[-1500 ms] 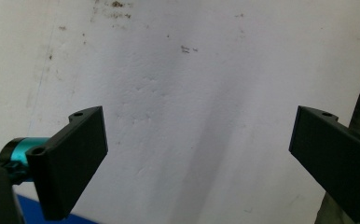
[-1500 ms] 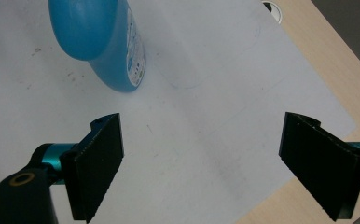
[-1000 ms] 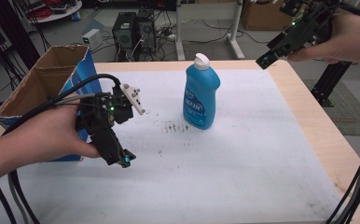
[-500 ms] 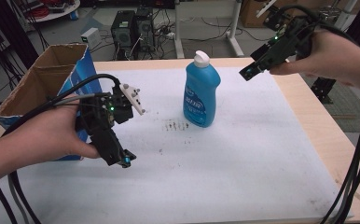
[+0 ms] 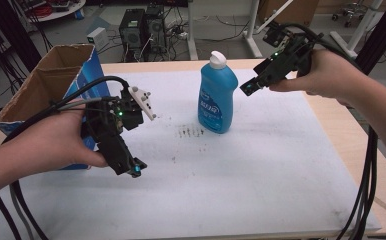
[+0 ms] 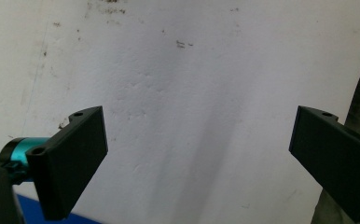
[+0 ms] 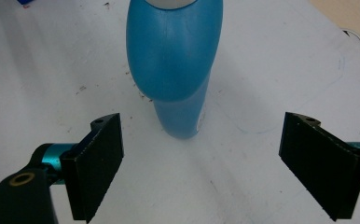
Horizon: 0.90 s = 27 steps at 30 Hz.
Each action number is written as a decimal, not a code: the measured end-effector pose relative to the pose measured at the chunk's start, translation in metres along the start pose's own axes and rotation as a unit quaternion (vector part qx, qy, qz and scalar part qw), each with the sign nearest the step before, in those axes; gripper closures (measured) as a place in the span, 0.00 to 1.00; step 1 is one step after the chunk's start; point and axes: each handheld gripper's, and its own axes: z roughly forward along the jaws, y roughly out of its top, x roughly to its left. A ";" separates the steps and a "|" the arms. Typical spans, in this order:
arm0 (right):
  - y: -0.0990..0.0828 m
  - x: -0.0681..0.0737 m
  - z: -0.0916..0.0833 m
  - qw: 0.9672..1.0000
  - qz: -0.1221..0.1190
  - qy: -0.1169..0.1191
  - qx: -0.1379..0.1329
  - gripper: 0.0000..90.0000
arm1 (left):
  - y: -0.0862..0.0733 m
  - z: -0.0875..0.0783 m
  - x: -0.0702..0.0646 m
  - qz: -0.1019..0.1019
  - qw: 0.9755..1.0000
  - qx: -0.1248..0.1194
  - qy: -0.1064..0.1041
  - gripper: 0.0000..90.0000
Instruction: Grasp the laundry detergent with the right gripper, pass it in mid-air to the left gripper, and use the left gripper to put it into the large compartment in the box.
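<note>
While left tool stays spread, right tool, spread, now nearer blue bottle.

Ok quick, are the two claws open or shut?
Left gripper: open, holding nothing.
Right gripper: open, empty, beside the blue bottle.

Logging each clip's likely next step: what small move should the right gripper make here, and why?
Probably ease the right gripper forward and down so its open fingers come around the bottle. It hangs just beside the bottle's upper part, aimed at it, touching nothing. The bottle stands upright and free on the table. The left gripper hangs open, well off to the side.
</note>
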 end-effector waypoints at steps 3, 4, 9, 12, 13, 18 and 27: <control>0.000 0.000 0.005 1.000 0.000 -0.003 0.000 0.14 | 0.000 0.000 0.000 0.000 1.000 -0.002 0.001 0.05; 0.000 0.001 0.007 1.000 0.003 -0.002 0.000 0.14 | 0.000 0.000 0.000 0.001 1.000 -0.002 0.000 0.05; 0.002 0.005 0.019 1.000 0.003 -0.004 -0.005 0.14 | -0.001 0.000 0.000 0.001 1.000 -0.001 0.001 0.05; 0.003 0.006 0.023 1.000 0.003 -0.004 -0.005 0.14 | -0.001 0.000 0.000 0.001 1.000 -0.002 0.000 0.05; 0.003 0.007 0.025 1.000 0.004 -0.005 -0.004 0.14 | -0.001 0.000 0.000 0.001 1.000 -0.001 0.000 0.05; 0.004 0.011 0.035 1.000 0.005 -0.006 0.002 0.14 | -0.001 0.000 -0.001 0.001 1.000 -0.001 0.000 0.05; 0.010 0.017 0.050 1.000 0.001 -0.009 -0.002 0.14 | -0.003 0.000 -0.001 -0.001 1.000 -0.002 0.000 0.05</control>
